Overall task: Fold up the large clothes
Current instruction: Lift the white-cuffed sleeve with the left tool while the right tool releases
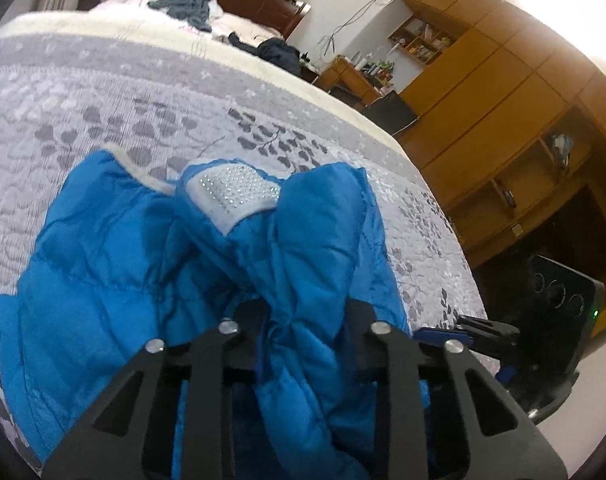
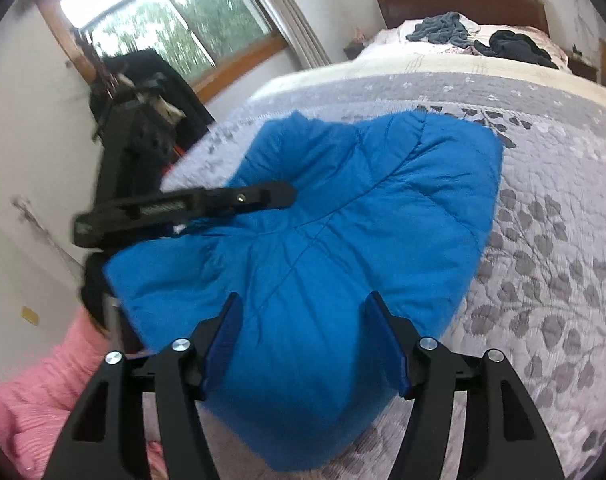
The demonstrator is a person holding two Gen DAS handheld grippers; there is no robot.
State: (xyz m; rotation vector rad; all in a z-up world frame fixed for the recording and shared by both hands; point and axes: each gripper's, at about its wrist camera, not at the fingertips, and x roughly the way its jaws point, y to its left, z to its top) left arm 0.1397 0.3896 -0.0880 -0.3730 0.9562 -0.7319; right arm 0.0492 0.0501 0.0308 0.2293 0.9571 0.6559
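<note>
L gripper [image 1: 303,320] is clamped on a bunched fold of the blue puffer jacket [image 1: 115,272], prob. to lift that edge over for a fold. R gripper [image 2: 303,340] hangs w/ jaws spread wide over the jacket's near bulge, nothing pinched; looks ready to take a second hold. Jacket lies on the grey leaf-print quilt [image 2: 543,220], near its front edge, white sparkly tab [image 1: 235,196] facing up.

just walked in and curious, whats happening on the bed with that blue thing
A person with a handheld gripper in each hand is folding a blue puffer jacket on a grey leaf-patterned quilt. The left gripper is shut on a bunched-up part of the jacket. The right gripper is open, its fingers straddling the jacket's near edge without pinching it. The jacket is still rumpled, not neatly folded.
</note>
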